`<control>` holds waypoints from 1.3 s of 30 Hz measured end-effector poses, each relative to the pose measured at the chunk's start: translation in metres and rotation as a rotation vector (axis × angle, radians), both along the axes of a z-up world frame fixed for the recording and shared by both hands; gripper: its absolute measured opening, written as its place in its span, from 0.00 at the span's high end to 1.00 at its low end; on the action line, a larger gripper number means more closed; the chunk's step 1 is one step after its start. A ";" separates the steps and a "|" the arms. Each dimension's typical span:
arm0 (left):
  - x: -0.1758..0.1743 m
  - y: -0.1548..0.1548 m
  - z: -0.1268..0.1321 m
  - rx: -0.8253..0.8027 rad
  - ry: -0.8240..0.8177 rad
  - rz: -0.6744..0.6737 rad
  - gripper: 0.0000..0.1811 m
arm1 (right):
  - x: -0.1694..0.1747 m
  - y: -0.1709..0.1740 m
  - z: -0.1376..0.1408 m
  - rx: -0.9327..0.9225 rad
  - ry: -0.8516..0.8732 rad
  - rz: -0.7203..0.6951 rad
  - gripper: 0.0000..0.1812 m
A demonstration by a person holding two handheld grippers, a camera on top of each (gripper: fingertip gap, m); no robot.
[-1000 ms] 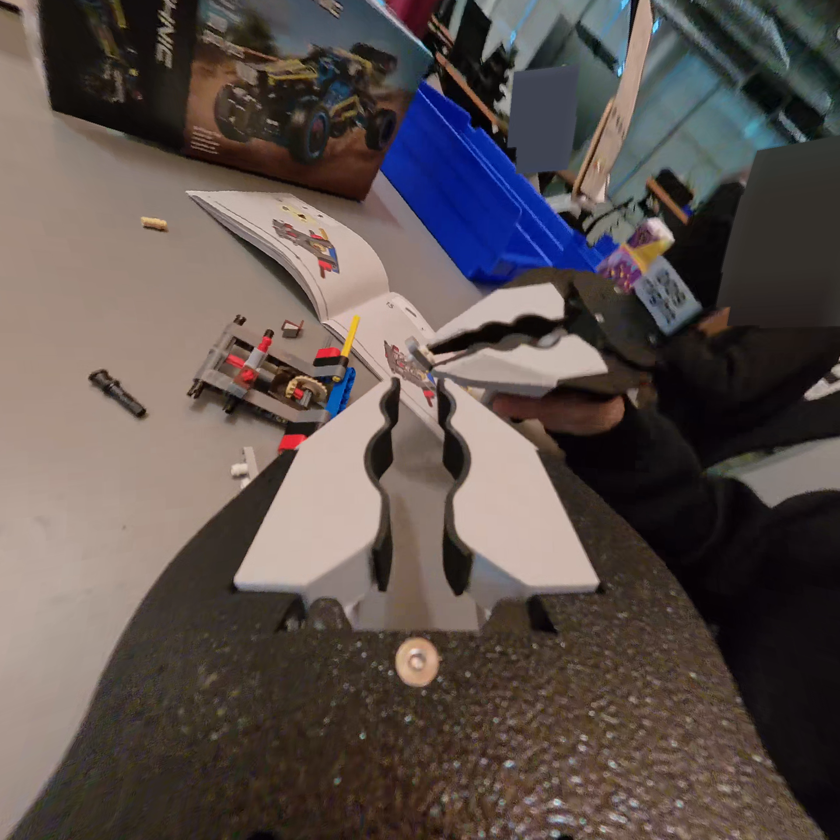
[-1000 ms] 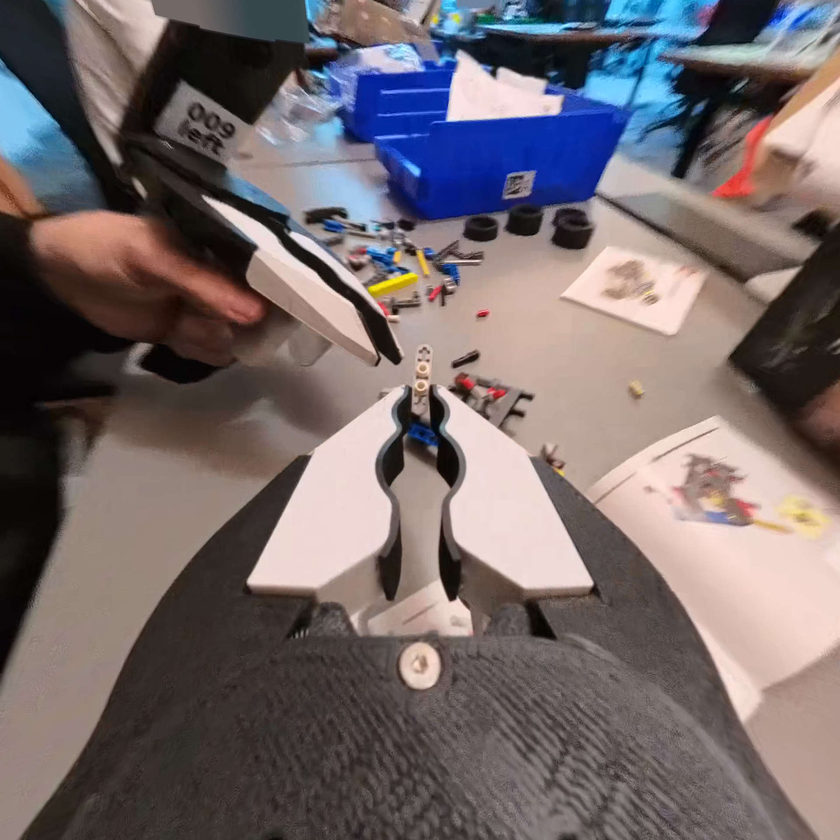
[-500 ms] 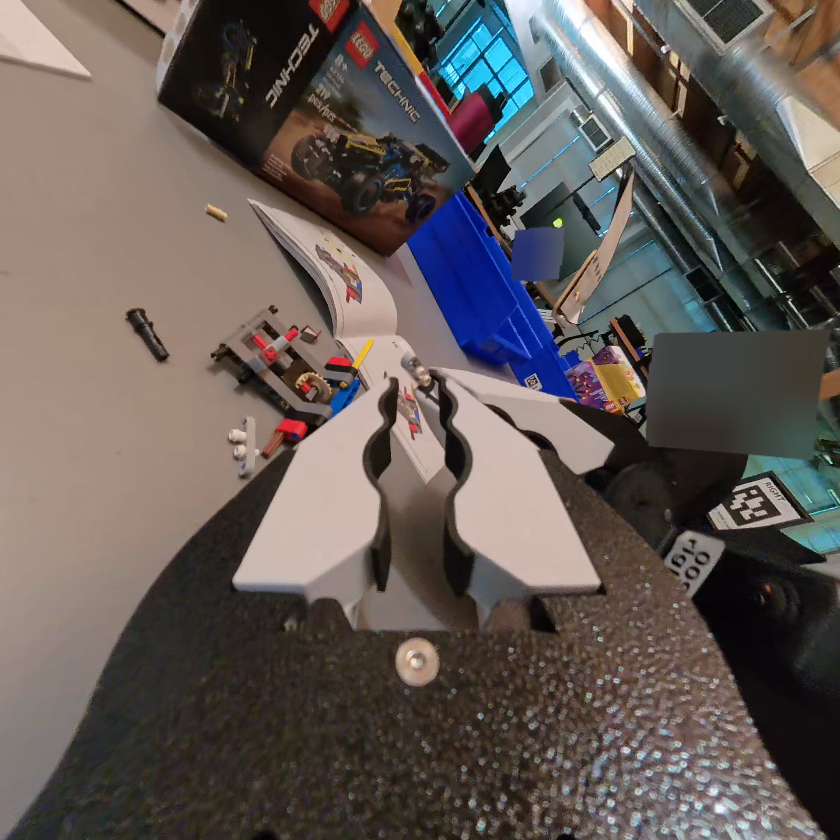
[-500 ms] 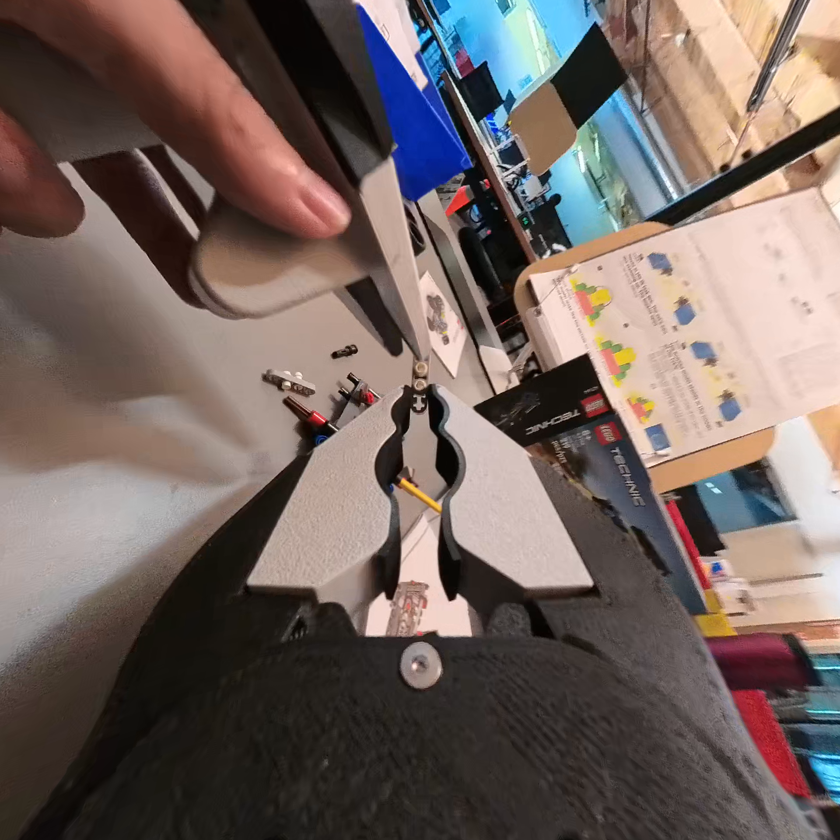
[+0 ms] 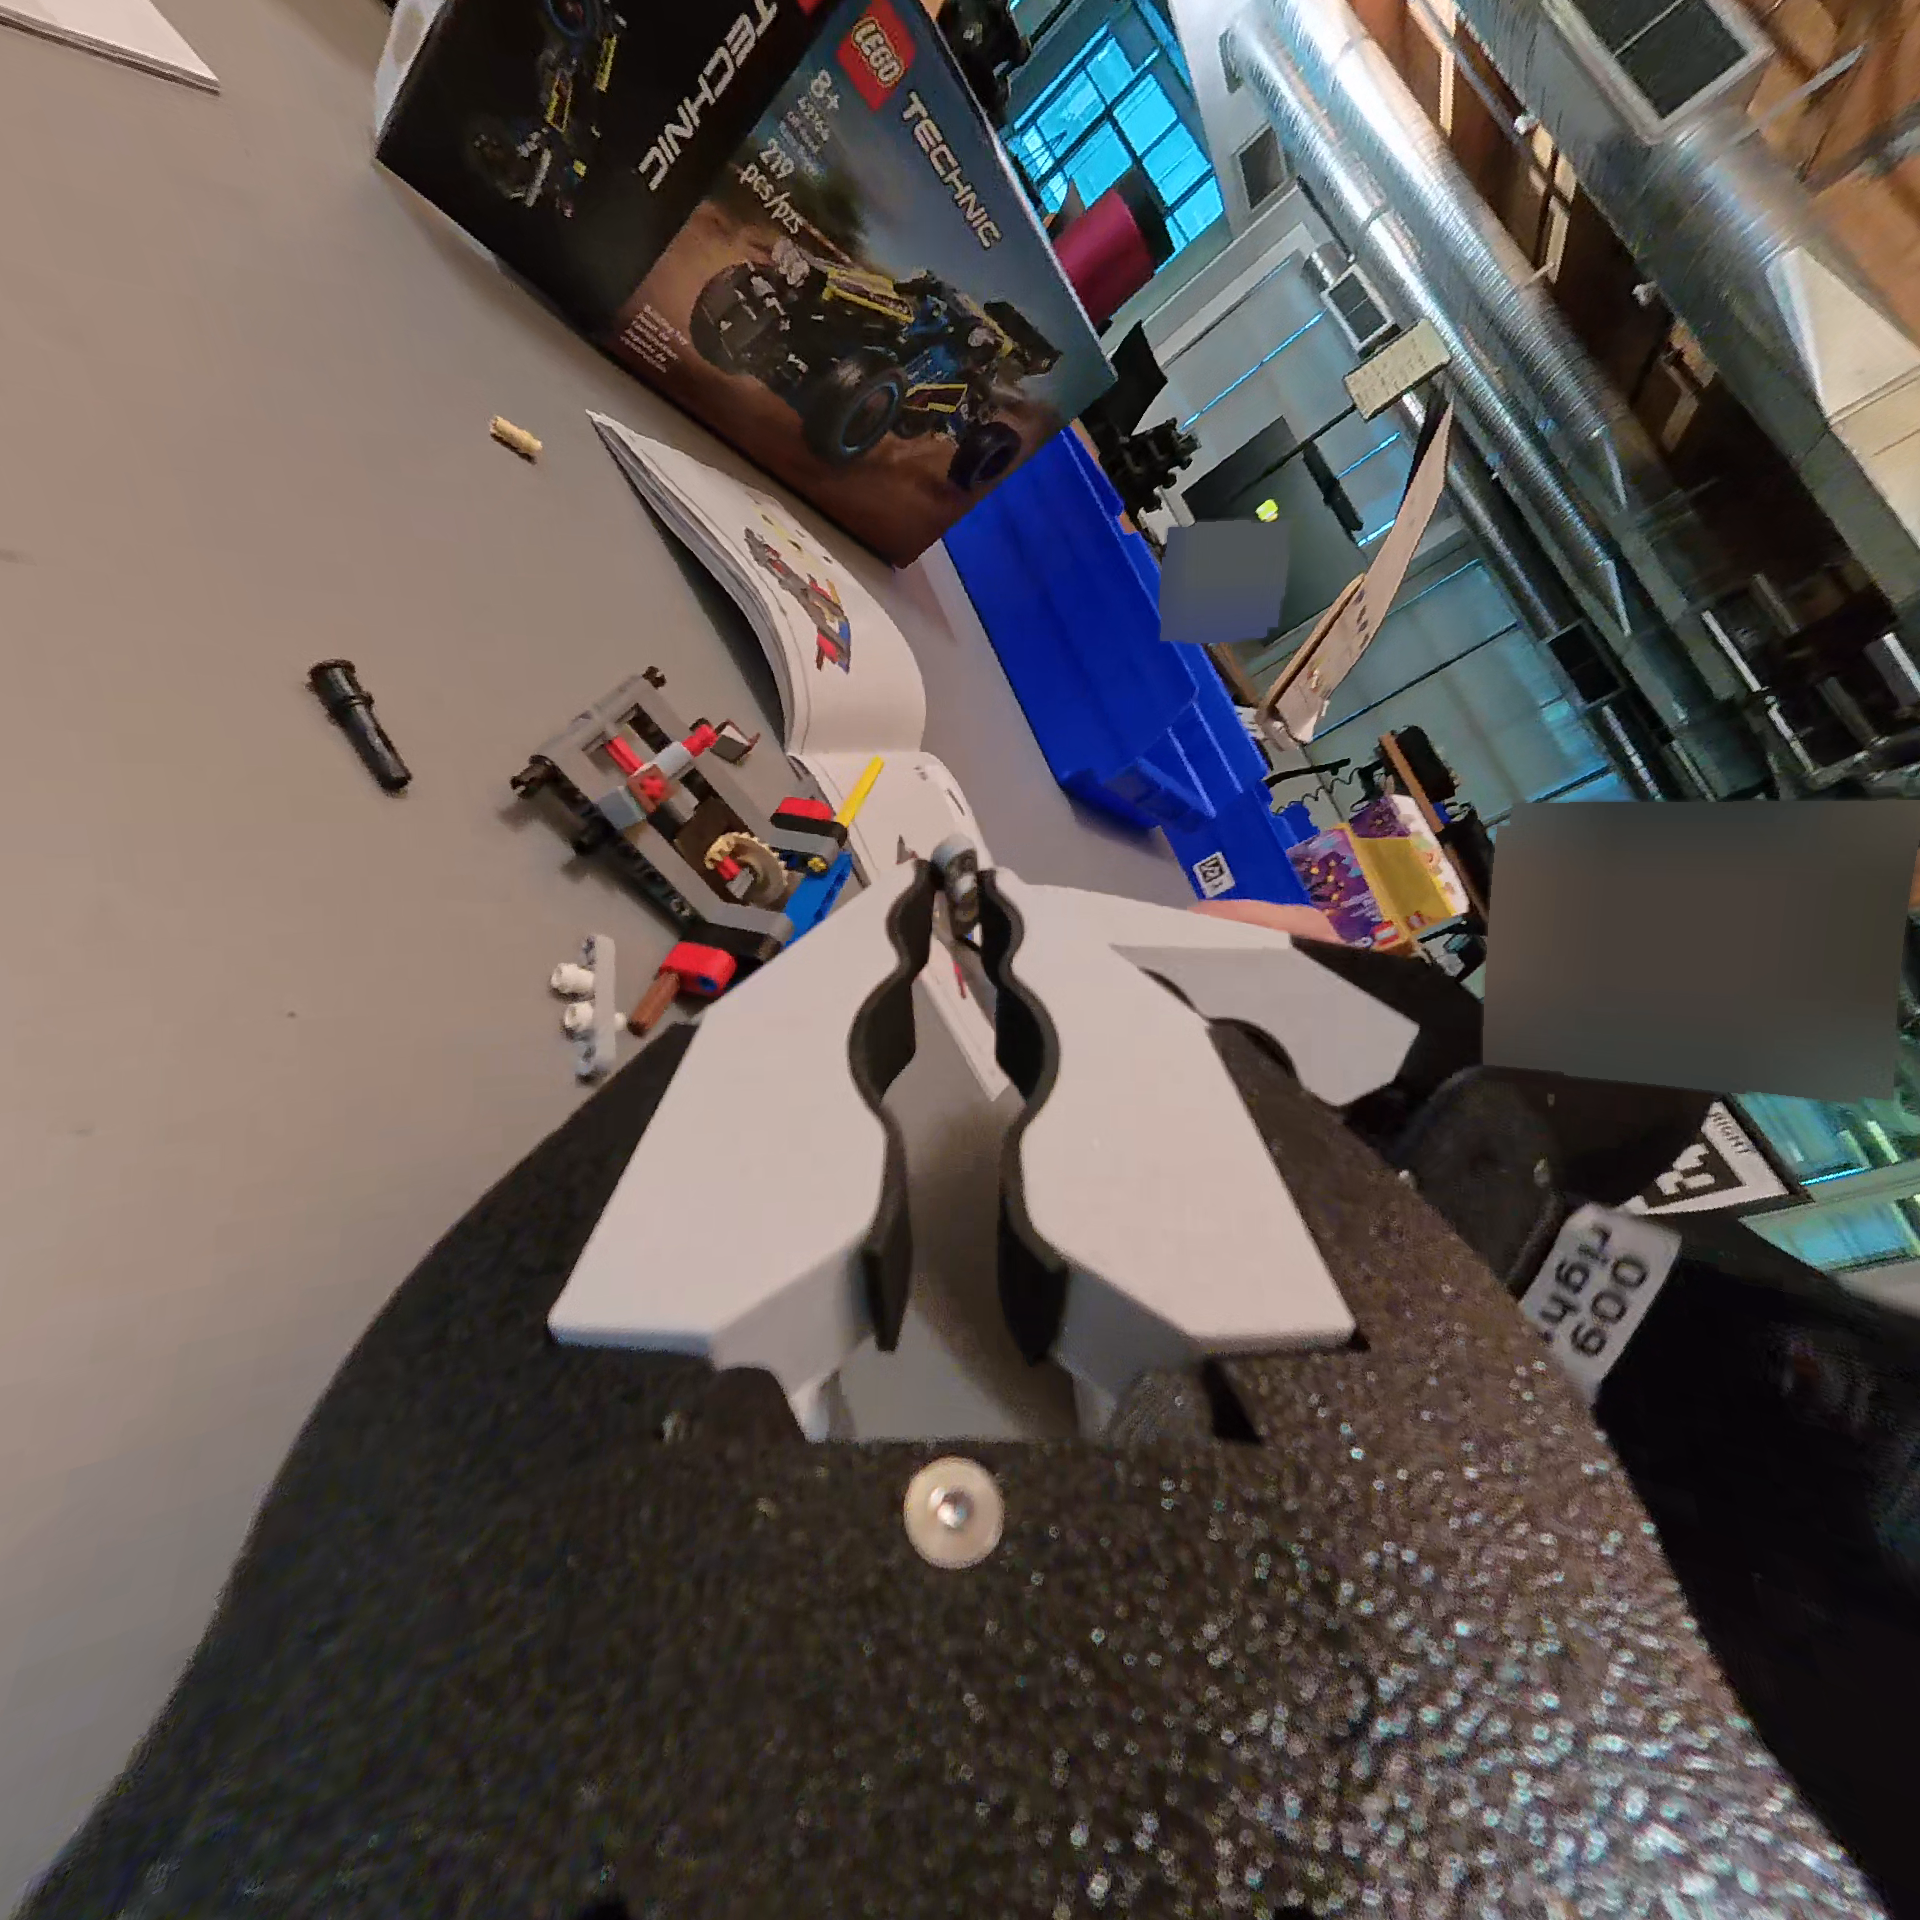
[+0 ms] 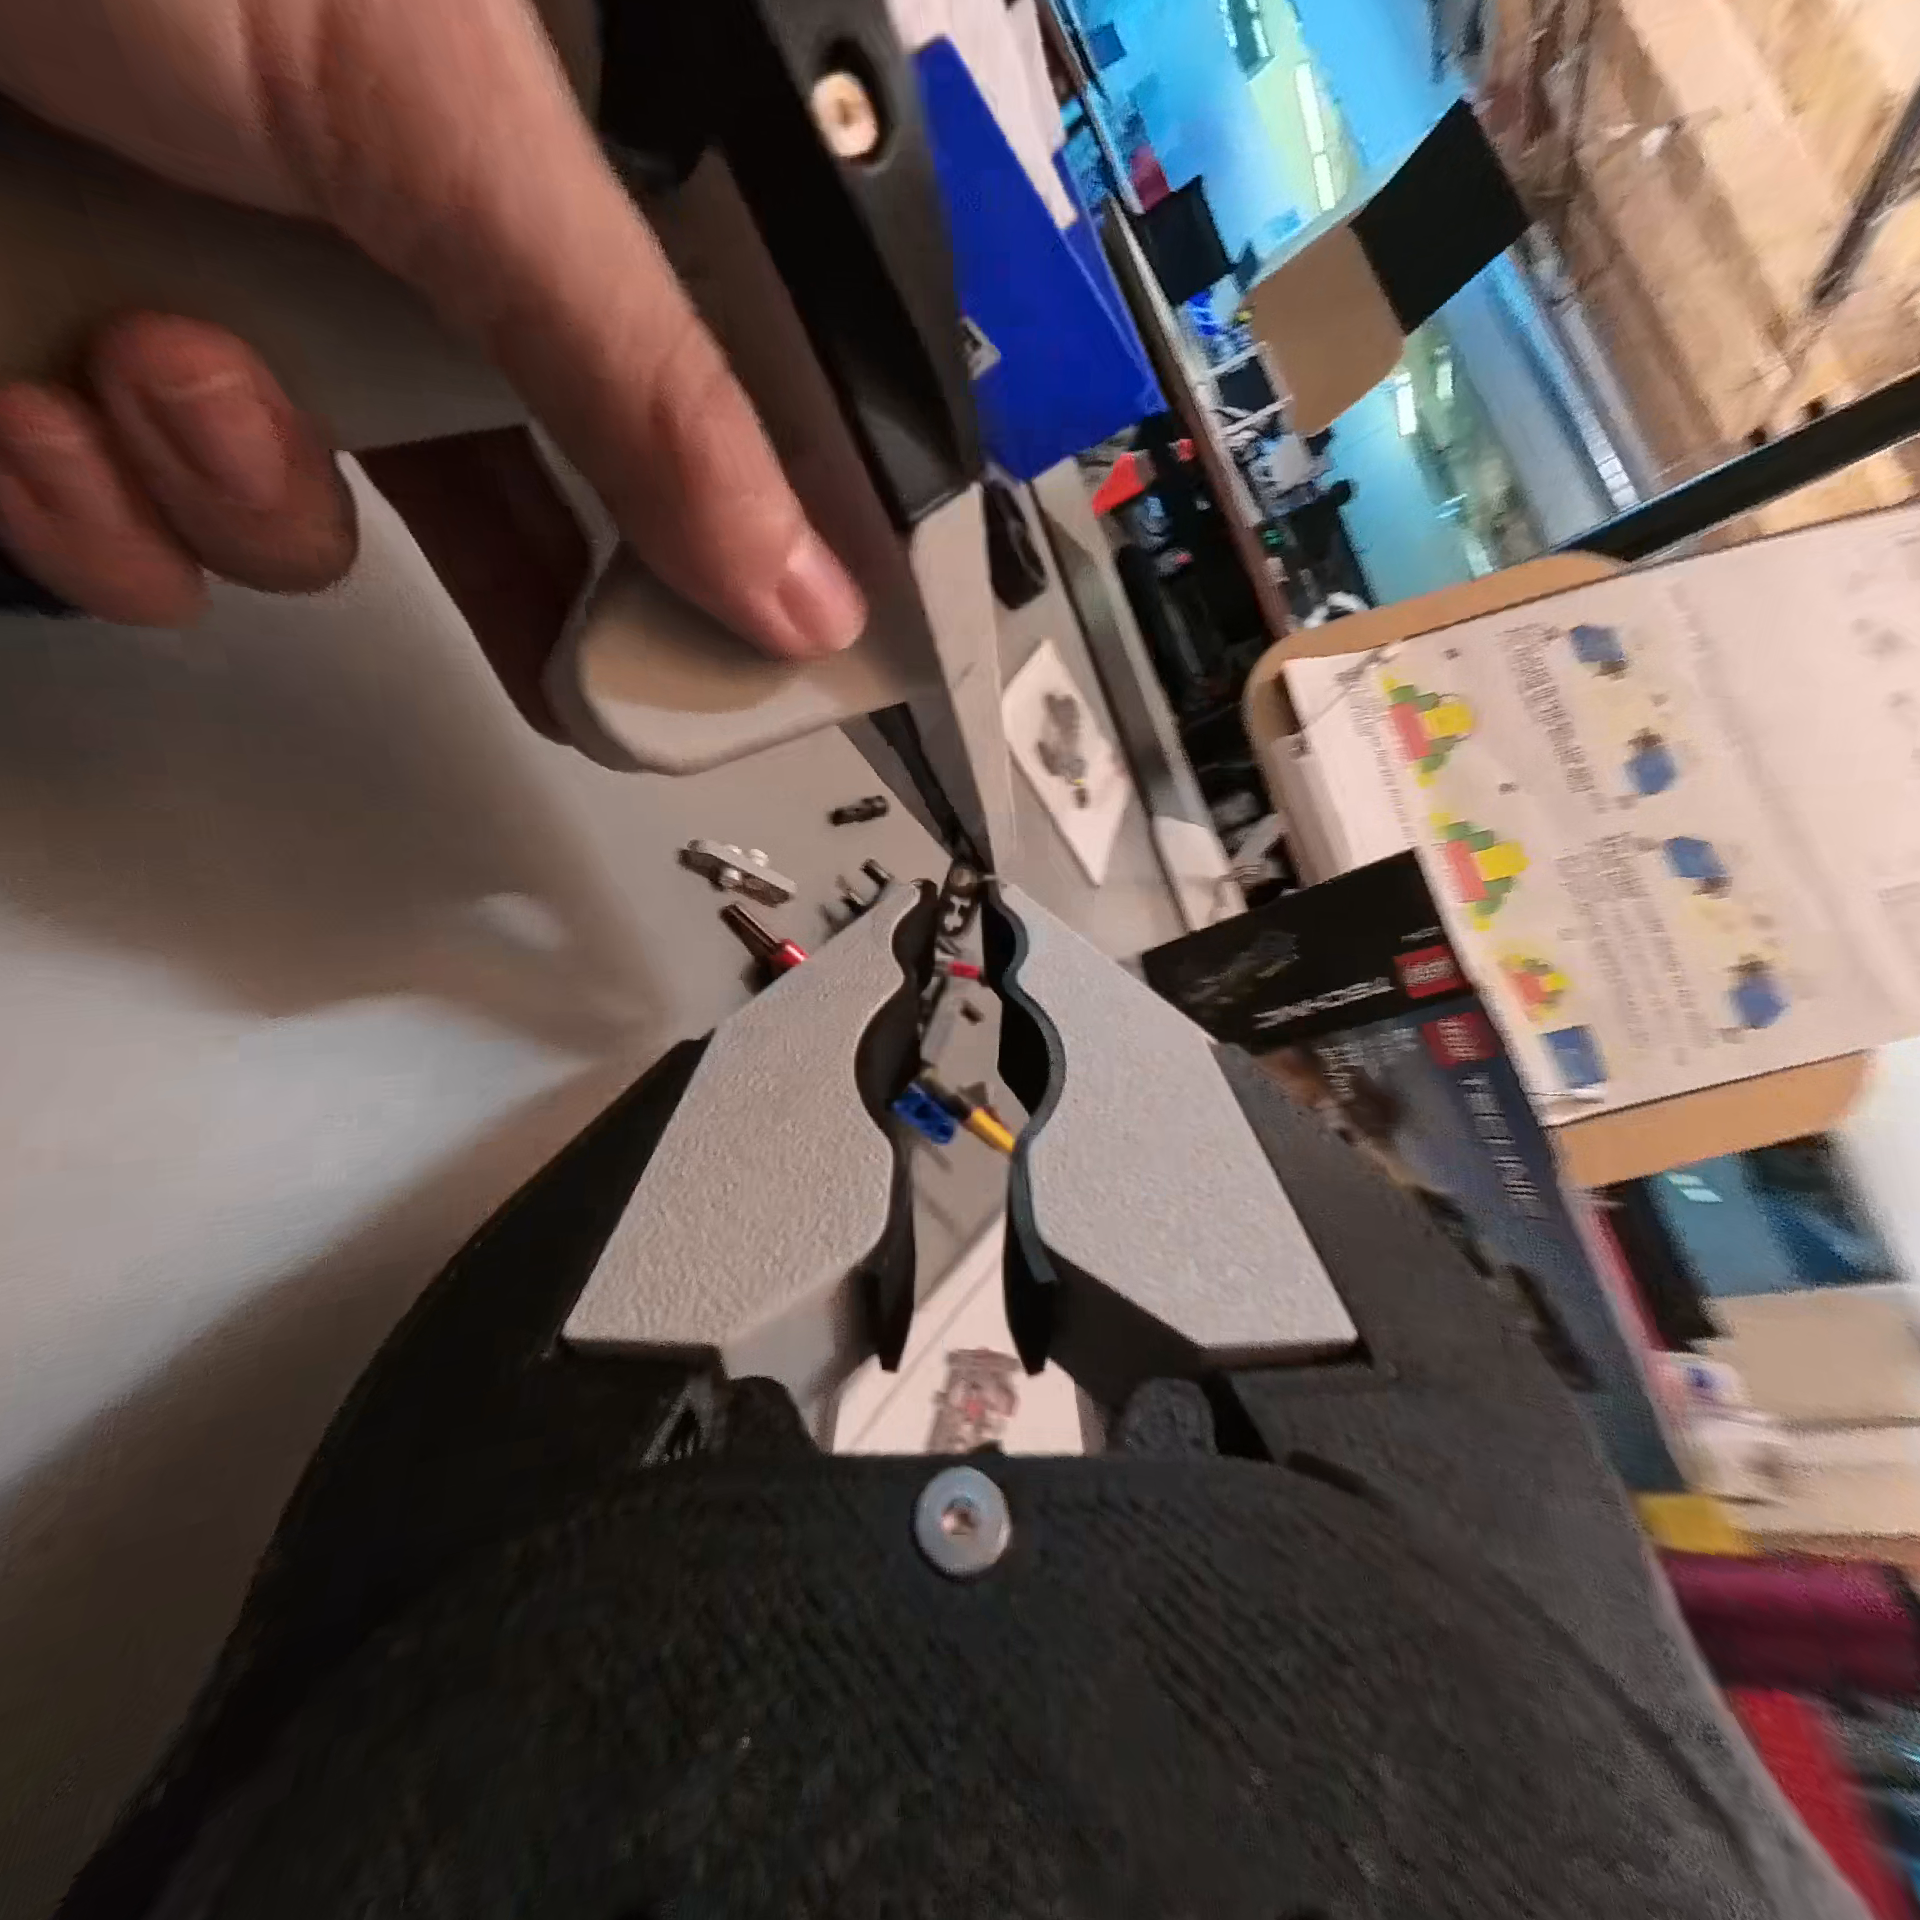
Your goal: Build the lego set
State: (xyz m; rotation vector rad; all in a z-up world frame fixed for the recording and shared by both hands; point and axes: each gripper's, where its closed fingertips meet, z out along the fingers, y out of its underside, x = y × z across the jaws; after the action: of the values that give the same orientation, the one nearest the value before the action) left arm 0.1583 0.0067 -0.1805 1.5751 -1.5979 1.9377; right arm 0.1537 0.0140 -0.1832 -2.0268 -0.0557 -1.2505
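Observation:
My right gripper (image 6: 961,906) is shut on a small grey beam piece (image 6: 958,899) and holds it above the table. My left gripper (image 5: 958,899) meets it tip to tip. Its jaws stand slightly apart with the same piece (image 5: 954,871) between them; I cannot tell if they touch it. The right gripper's fingers (image 5: 1247,987) come in from the right. The left gripper's finger (image 6: 966,675) comes down from above, held by a hand (image 6: 520,312). The part-built grey, red and blue assembly (image 5: 675,821) lies on the table to the left, and shows through the right gripper's gap (image 6: 951,1039).
An open instruction booklet (image 5: 821,644), the set's box (image 5: 790,239) and blue bins (image 5: 1091,665) lie behind the assembly. Loose parts lie on the grey table: a black pin (image 5: 358,727), a tan pin (image 5: 516,436), a white piece (image 5: 587,1003) and a red piece (image 5: 691,966). The black pin (image 5: 358,727) is about 11 cm from both grippers' fingertips. Look for it in the right wrist view (image 6: 855,811) too.
Both grippers have tilted and come together. The right gripper's grey piece, apart from the left gripper a second ago, now sits between the left gripper's tips.

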 end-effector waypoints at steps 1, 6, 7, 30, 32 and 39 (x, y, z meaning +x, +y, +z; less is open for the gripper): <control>0.001 0.002 -0.002 0.013 -0.005 0.001 0.97 | -0.001 0.001 -0.001 0.048 0.060 0.023 0.97; 0.006 0.007 -0.006 0.051 -0.010 -0.035 0.97 | -0.001 -0.001 -0.003 0.309 0.426 0.107 0.92; 0.006 0.008 -0.005 0.050 -0.011 -0.048 0.97 | 0.001 -0.003 -0.004 0.368 0.513 0.109 0.90; -0.002 0.002 -0.005 0.015 0.012 -0.168 0.96 | -0.001 -0.002 -0.012 0.474 0.731 0.171 0.99; -0.001 0.001 -0.008 0.051 0.004 -0.139 0.95 | -0.001 -0.001 -0.014 0.460 0.698 0.143 0.99; -0.002 -0.003 -0.015 0.078 0.001 -0.096 0.96 | 0.001 0.001 -0.018 0.428 0.663 0.093 0.99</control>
State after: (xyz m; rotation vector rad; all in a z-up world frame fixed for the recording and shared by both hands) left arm 0.1562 0.0042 -0.1954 1.4972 -1.7344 1.8465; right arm 0.1543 0.0151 -0.2015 -1.9241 0.3937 -0.4343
